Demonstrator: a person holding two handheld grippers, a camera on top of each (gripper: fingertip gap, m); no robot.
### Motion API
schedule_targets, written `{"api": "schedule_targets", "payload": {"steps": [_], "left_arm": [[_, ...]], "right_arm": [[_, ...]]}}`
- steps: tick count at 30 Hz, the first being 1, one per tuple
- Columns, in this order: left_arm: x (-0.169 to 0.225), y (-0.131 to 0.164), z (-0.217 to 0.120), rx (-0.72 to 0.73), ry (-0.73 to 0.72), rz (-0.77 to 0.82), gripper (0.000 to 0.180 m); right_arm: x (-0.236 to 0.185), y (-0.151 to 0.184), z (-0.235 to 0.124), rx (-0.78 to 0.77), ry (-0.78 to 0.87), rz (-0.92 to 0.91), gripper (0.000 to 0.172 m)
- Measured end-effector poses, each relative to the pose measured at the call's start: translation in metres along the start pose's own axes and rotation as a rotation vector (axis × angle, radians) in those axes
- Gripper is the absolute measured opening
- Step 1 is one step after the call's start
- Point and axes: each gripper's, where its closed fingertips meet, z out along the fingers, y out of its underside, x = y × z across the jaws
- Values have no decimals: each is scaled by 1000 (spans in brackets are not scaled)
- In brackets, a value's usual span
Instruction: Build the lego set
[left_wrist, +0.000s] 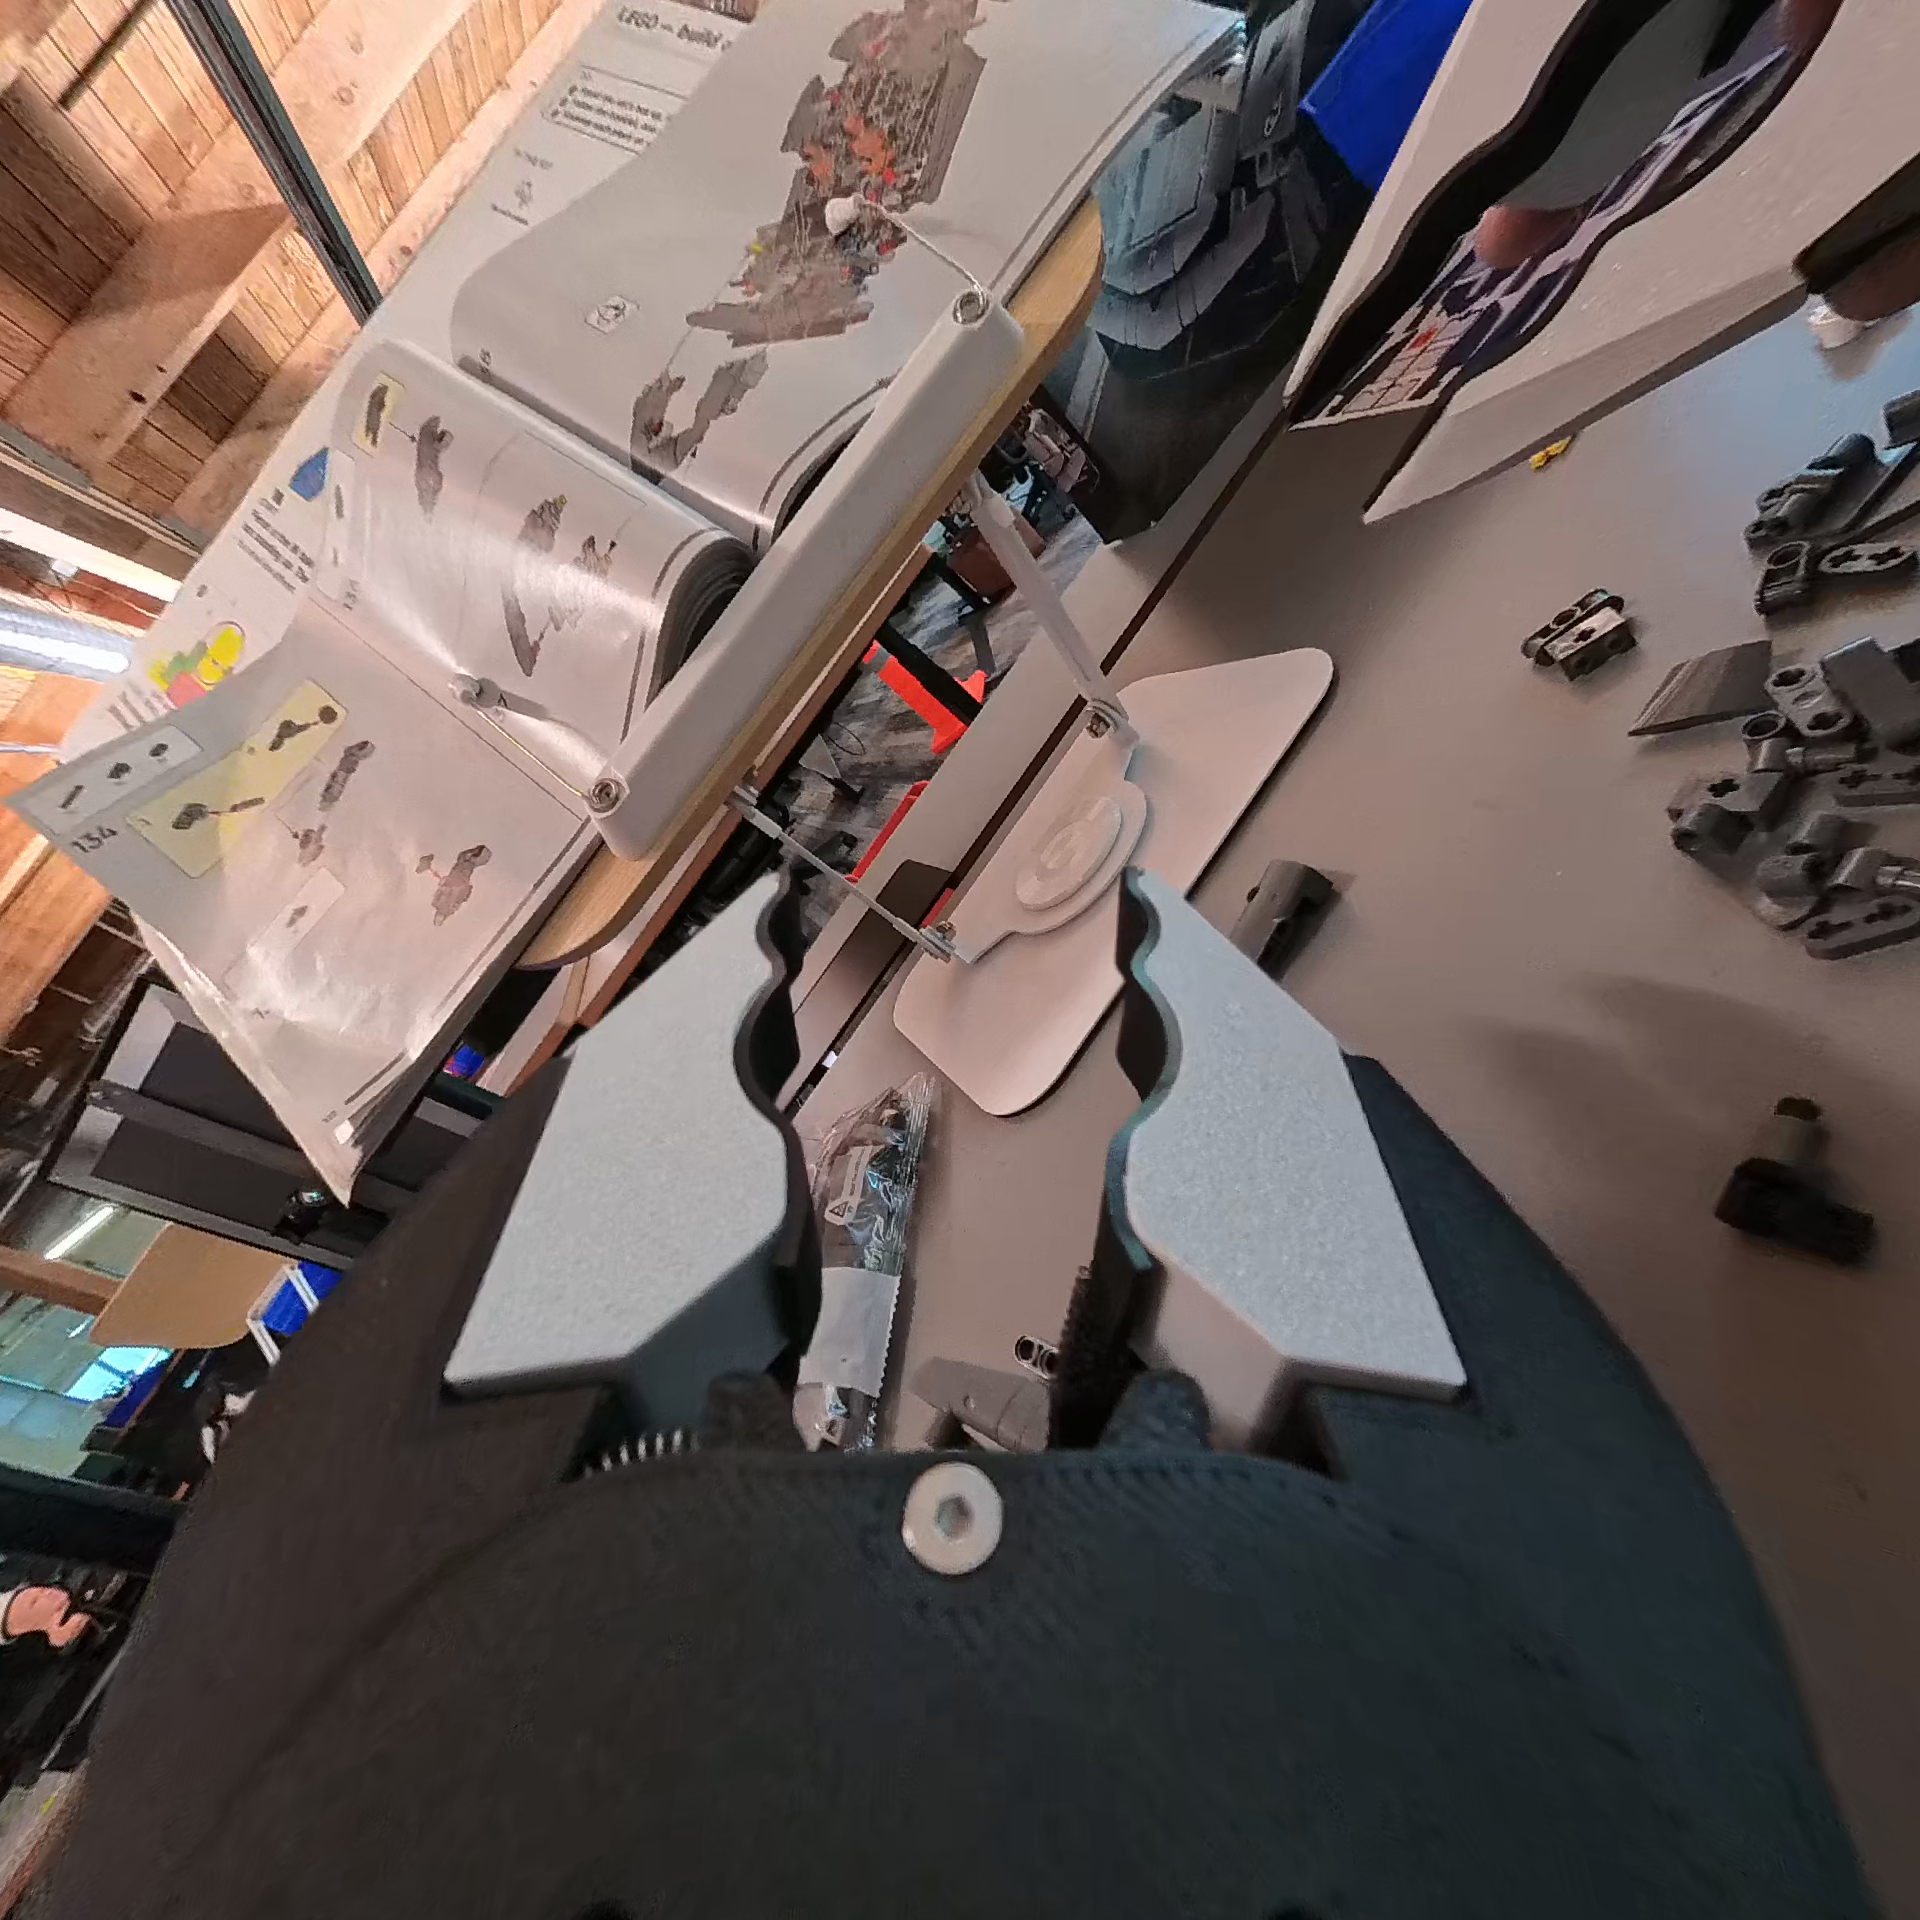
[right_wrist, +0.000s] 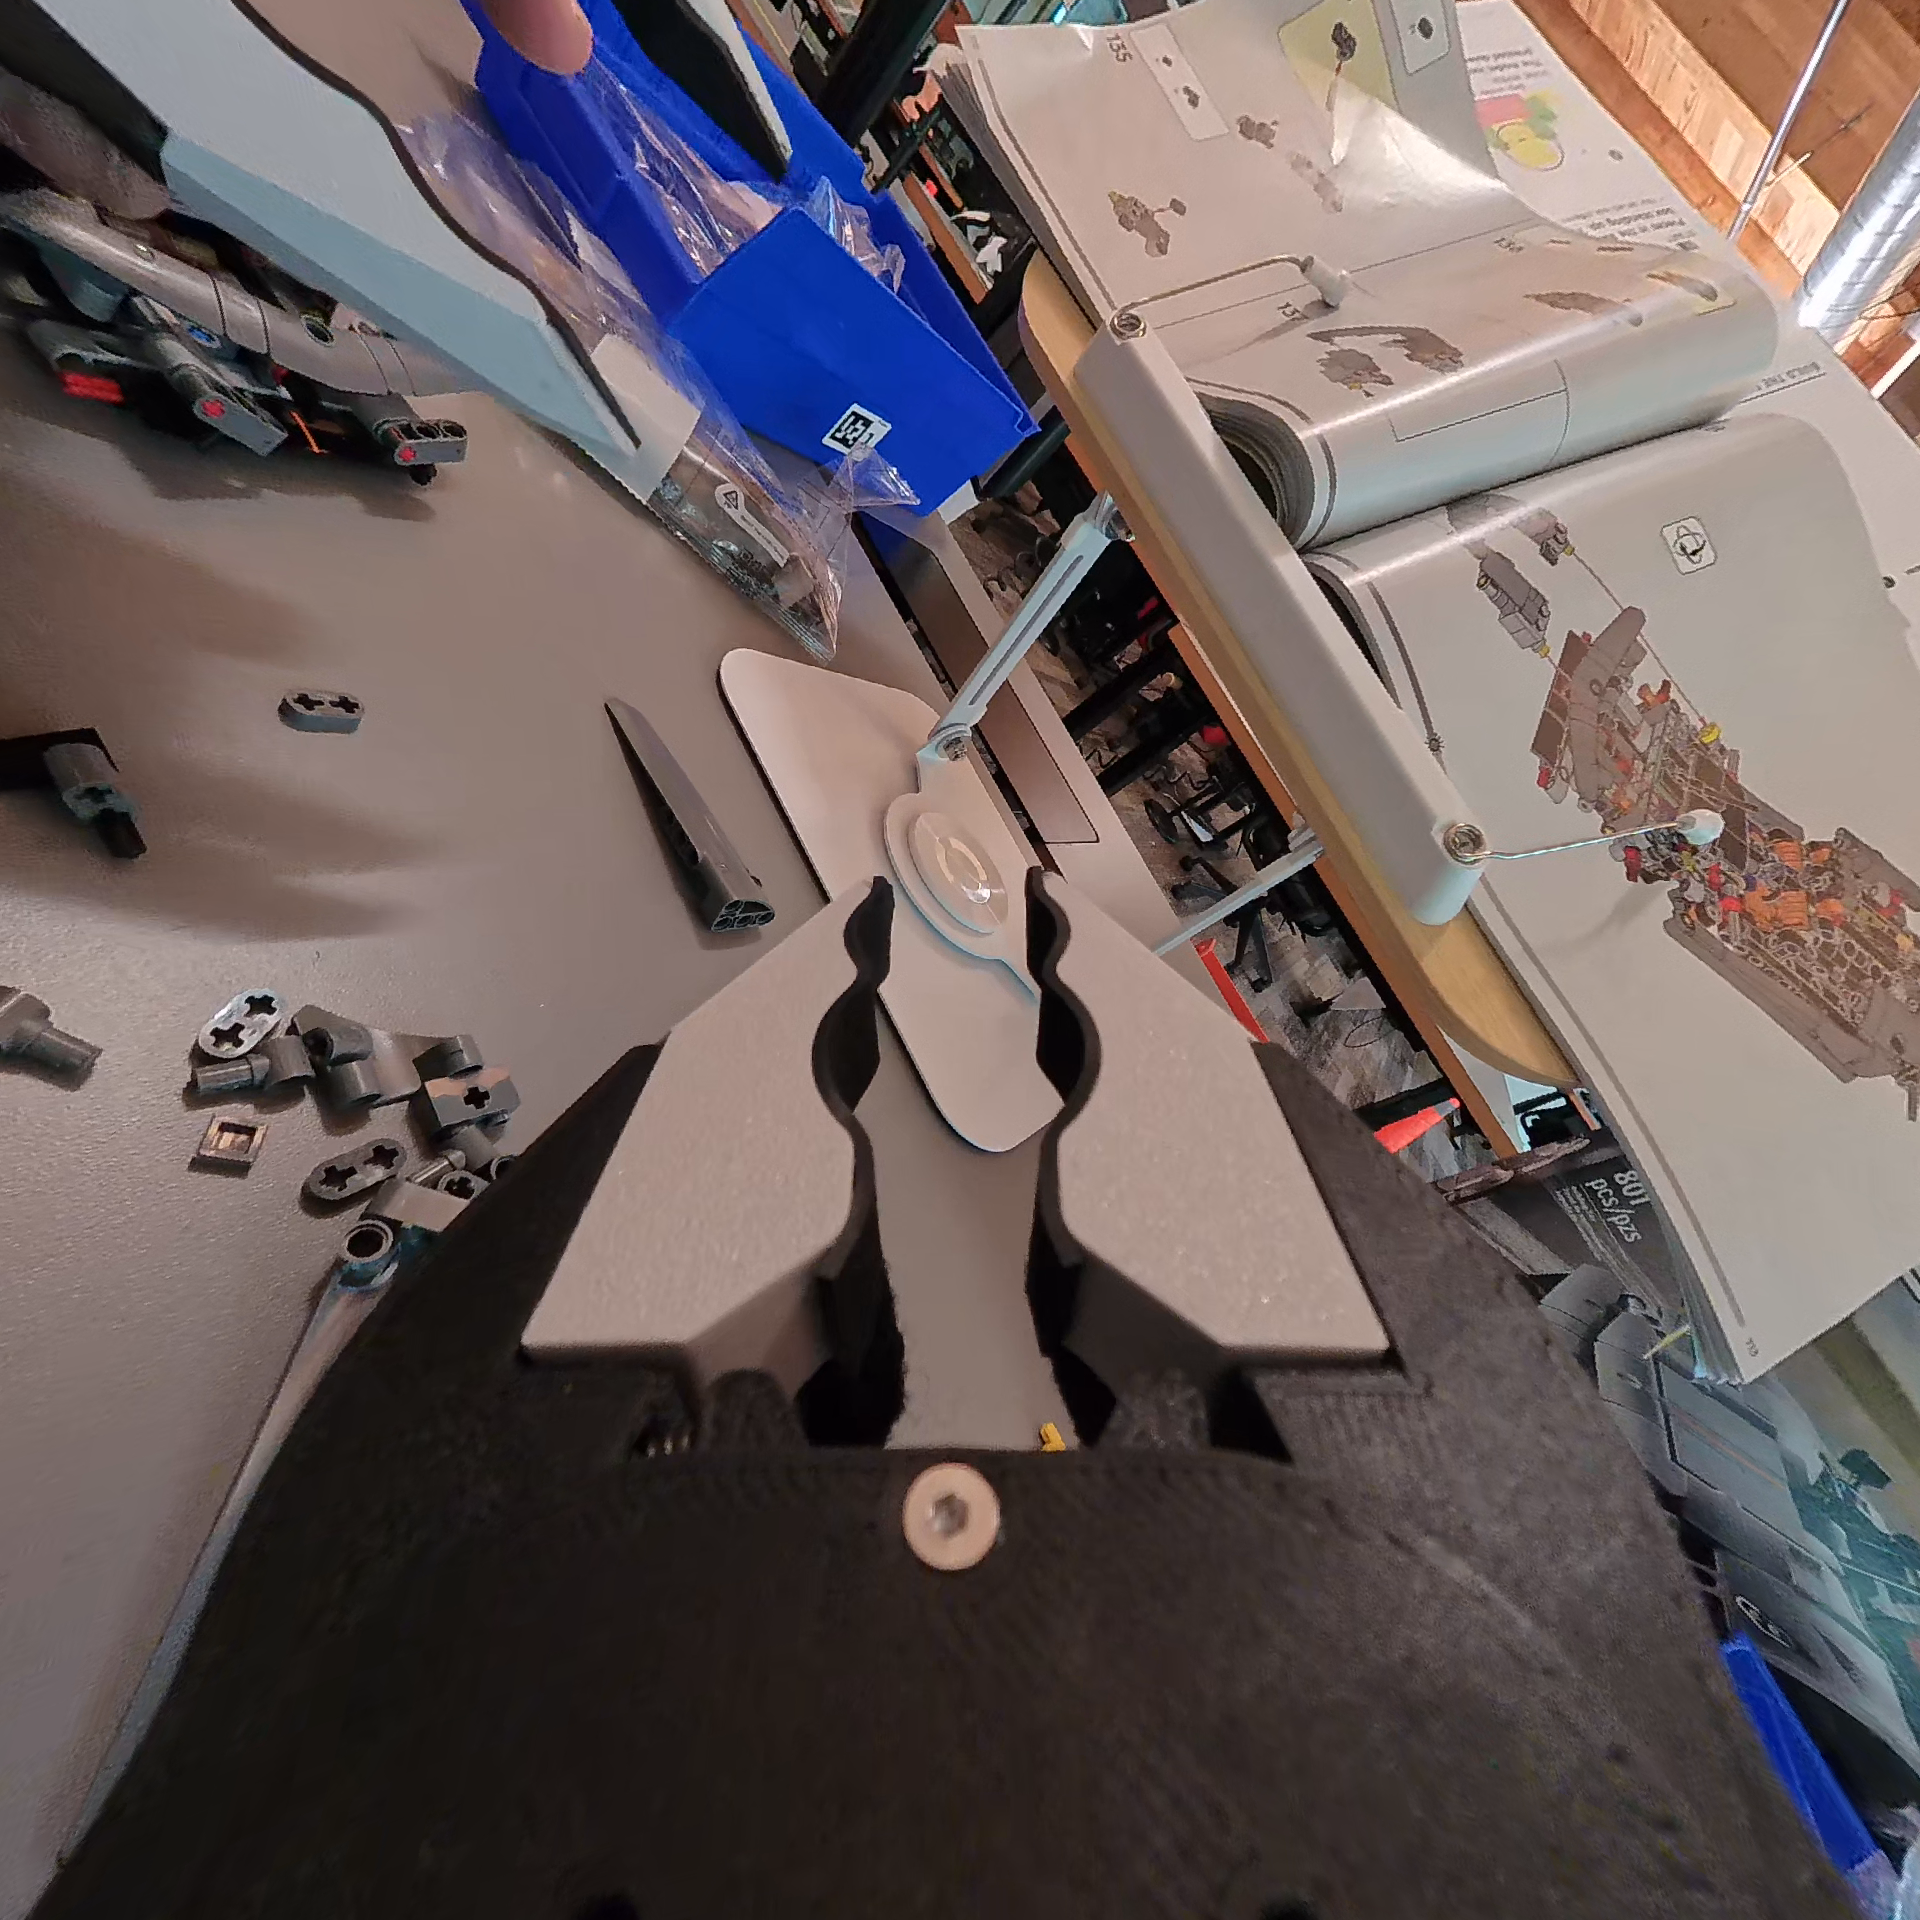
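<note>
Left wrist view: left gripper (left_wrist: 956, 914) tilted above tabletop (left_wrist: 1455, 935), jaws wide apart, bare. Right gripper (right_wrist: 961, 914) over stand base (right_wrist: 821, 727), jaws apart, bare.

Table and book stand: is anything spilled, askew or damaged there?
Nothing looks damaged. Grey bricks lie loose and scattered on the table, with a torn clear bag beside the blue bin. The booklet sits open on its stand, pages curled but clipped.
</note>
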Motion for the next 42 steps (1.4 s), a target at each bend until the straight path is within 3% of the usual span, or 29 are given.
{"api": "schedule_targets", "payload": {"steps": [10,13,14,15,25,28,32,35,42], "left_arm": [[1,1,0,-1,-3,12,53],[-1,-4,-3,27,-21,31,27],[-1,-6,-5,38,-23,42,7],[-1,-7,-6,42,-24,51,0],[3,-8,-6,50,-12,56,0],[2,-9,-6,52,-29,66,0],[-3,-7,-6,54,-69,71,14],[-6,0,-3,32,-93,71,37],[-2,3,-2,16,-73,98,26]], "right_arm": [[1,-4,-2,12,6,-6,22],[3,-5,-4,21,13,-20,0],[1,-5,-4,18,5,-24,0],[0,-5,-5,18,-1,-26,0],[7,-9,-7,27,40,-30,0],[10,-9,-8,32,65,-25,8],[12,-7,-7,44,78,20,24],[8,-6,-6,43,57,31,22],[-4,-11,-7,54,7,17,19]]}}
